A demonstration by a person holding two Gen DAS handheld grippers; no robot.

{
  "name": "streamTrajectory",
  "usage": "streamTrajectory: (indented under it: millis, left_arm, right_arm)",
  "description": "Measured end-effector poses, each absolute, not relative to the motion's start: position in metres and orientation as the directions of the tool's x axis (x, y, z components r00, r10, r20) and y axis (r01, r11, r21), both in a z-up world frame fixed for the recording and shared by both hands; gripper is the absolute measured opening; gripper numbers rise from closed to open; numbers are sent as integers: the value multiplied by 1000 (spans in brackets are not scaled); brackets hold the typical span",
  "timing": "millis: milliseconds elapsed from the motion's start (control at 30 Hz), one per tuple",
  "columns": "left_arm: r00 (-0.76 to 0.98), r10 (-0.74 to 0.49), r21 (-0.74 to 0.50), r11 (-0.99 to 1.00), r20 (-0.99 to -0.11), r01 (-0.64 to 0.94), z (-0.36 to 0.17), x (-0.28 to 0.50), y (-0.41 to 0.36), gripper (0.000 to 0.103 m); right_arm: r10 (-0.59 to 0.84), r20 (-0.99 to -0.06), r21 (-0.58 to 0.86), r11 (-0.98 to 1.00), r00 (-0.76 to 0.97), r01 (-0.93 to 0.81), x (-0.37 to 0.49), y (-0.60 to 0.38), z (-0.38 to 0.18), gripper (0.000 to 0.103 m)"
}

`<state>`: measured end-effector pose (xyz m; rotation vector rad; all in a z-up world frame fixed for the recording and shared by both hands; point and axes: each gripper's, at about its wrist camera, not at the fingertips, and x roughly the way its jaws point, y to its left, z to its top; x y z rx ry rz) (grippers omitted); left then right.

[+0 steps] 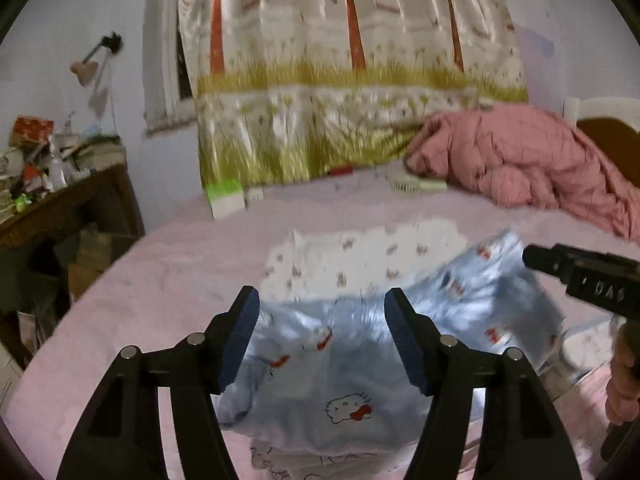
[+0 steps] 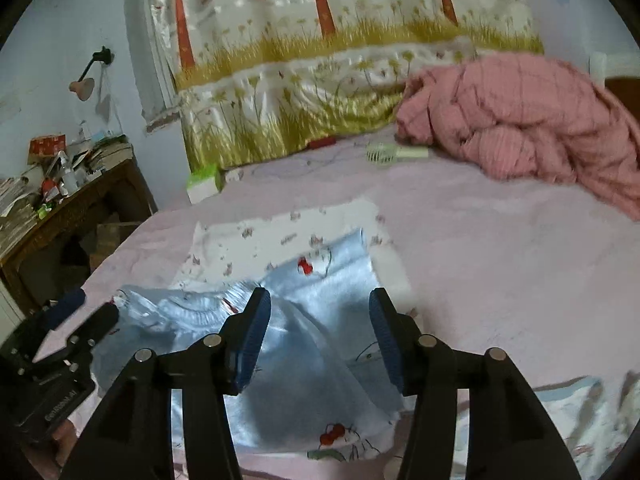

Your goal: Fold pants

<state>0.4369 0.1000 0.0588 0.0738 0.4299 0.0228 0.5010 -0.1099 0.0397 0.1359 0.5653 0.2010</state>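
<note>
The left tool (image 1: 320, 340) hangs just above the near part of the pale blue cat-print pants of soft shiny cloth (image 1: 340, 364), its blue-padded fingers standing well apart with nothing pinched between them; cloth shows in the gap but lies below the pads, not touching them; the right tool (image 2: 320, 340) is likewise parted and empty over the same garment, the blue fabric directly beneath and slightly ahead of it. The pants lie on the pink bed sheet (image 2: 500, 260) as a half-folded heap, their long axis running roughly across from one tool to the other, a gathered waistband-like ruffle (image 2: 192, 308) on the left tool's side and a flatter flap reaching away toward the far edge on the right tool's side; I judge both hands about equally near, each set over its own end, so the next regrasp would be straight down and slightly forward. The cloth is rumpled, with white printed fabric (image 1: 360, 256) showing beyond the blue, which may be its reverse or a separate piece. Farther off lie a small white hand fan (image 2: 384, 154) and a crumpled pink quilt (image 2: 520, 120); behind them hangs a glossy meadow-print curtain (image 1: 340, 80).
</note>
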Motion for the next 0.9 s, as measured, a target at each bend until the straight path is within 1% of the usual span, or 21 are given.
streamTrajectory:
  millis: [67,100,167,233,300,400,567,733,833,900]
  left_arm:
    - [920,30,48,999,-390,-12,75,425,101,65]
    - [926,21,33,999,-377,-10,83,419,101,67]
    - [940,8,4,1000,-340,-7,101,403,103,72]
    - [953,12,-12,1000,-302,-16,119,384,103,77]
    - [964,26,-18,999,-263,-32,135,364,103,83]
    - [974,48,-41,997,-220,-58,153,331,104,90]
    - [969,80,-52,994,-236,-94,166,293,101,90]
    - [975,93,-21,995,-203,-100,176,237,82,90]
    - [975,116,1,993,-191,-118,180,201,74,90]
    - [974,113,-17,993,-198,-119,182,178,73,90]
  right_arm:
    - [219,-496,165,974,840,-156,489,-109,54,54]
    - [220,-486,164,973,846,-159,484,-110,61,57]
    - [230,-457,175,970,859,-167,472,-113,76,64]
    - [243,-417,193,965,876,-176,454,-120,93,79]
    - [228,-375,188,968,899,-167,436,-126,108,86]
    - [206,-334,183,971,920,-151,410,-134,123,87]
    - [151,-319,170,980,936,-100,365,-148,143,87]
    - [156,-289,187,977,944,-104,307,-165,156,87]
    - [145,-302,135,985,942,-108,273,-166,156,87]
    - [147,-331,139,985,932,-106,254,-171,150,87]
